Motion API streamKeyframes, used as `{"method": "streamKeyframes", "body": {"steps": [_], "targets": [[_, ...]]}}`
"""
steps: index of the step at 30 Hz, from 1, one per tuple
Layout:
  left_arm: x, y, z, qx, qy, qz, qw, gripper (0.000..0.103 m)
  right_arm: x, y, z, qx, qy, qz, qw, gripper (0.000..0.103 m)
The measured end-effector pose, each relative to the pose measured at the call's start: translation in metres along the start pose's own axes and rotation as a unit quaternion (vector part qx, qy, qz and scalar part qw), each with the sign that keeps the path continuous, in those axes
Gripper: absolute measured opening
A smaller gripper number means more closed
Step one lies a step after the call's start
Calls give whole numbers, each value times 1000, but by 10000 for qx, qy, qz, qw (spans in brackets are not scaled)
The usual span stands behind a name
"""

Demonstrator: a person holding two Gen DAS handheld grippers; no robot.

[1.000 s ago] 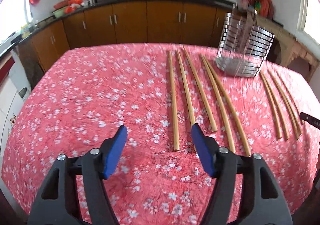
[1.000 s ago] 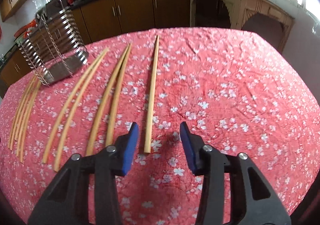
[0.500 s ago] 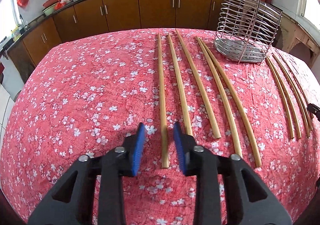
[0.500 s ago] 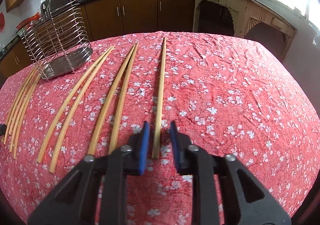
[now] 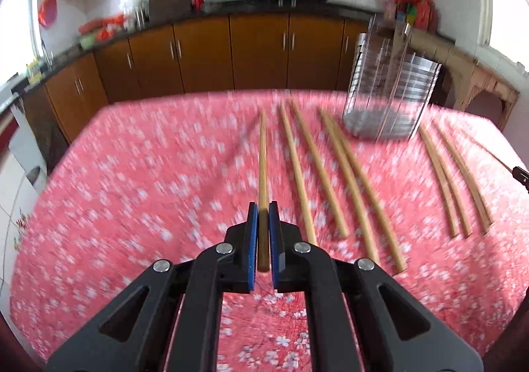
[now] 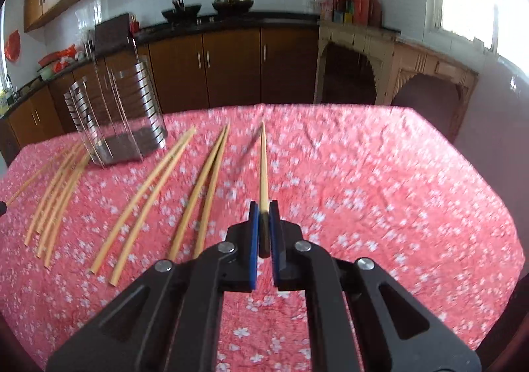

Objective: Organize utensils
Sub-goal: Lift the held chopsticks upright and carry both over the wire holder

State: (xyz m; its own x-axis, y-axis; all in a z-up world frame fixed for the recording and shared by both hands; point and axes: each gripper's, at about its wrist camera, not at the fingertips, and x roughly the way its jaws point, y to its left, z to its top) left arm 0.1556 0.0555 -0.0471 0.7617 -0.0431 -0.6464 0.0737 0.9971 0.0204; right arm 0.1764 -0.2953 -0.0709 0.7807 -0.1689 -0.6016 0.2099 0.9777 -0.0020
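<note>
1. Bamboo everywhere: long pale chopsticks lie in loose rows on the red floral tablecloth (image 5: 132,190), and both views are smeared with motion blur.
2. Left gripper (image 5: 263,216) has its blue pads pressed onto the near end of the leftmost chopstick (image 5: 263,160); the stick runs straight ahead from between the fingers, its shadow thrown to the left on the cloth.
3. To the right of it in the left view, five more chopsticks (image 5: 325,173) rest on the cloth, fanned slightly apart.
4. Beyond those stands the wire utensil rack (image 5: 390,87), upright near the far edge of the table.
5. Farther right, another small group of chopsticks (image 5: 453,180) lies on the far side of the rack.
6. Right gripper (image 6: 263,216) is likewise pinching the near end of the rightmost chopstick (image 6: 263,163), which points straight ahead with a dark shadow angled off to its left.
7. Left of it in the right view, two pairs of sticks (image 6: 172,186) lie on the cloth, then the rack, then a bundle near the left edge.
8. Brown kitchen cabinets (image 6: 231,67) fill the background under a dark counter.
</note>
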Motion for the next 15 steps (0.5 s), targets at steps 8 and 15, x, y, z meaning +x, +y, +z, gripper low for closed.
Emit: {"method": "streamKeyframes", "body": {"steps": [8, 15], "targets": [[-62, 15, 43, -252, -1118, -74, 9934, 7, -62, -12, 40, 22, -1163, -51, 9932, 8], [-68, 24, 71, -458, -1314, -5, 9903, 7, -70, -19, 66, 213, -1490, 62, 9886, 8]]}}
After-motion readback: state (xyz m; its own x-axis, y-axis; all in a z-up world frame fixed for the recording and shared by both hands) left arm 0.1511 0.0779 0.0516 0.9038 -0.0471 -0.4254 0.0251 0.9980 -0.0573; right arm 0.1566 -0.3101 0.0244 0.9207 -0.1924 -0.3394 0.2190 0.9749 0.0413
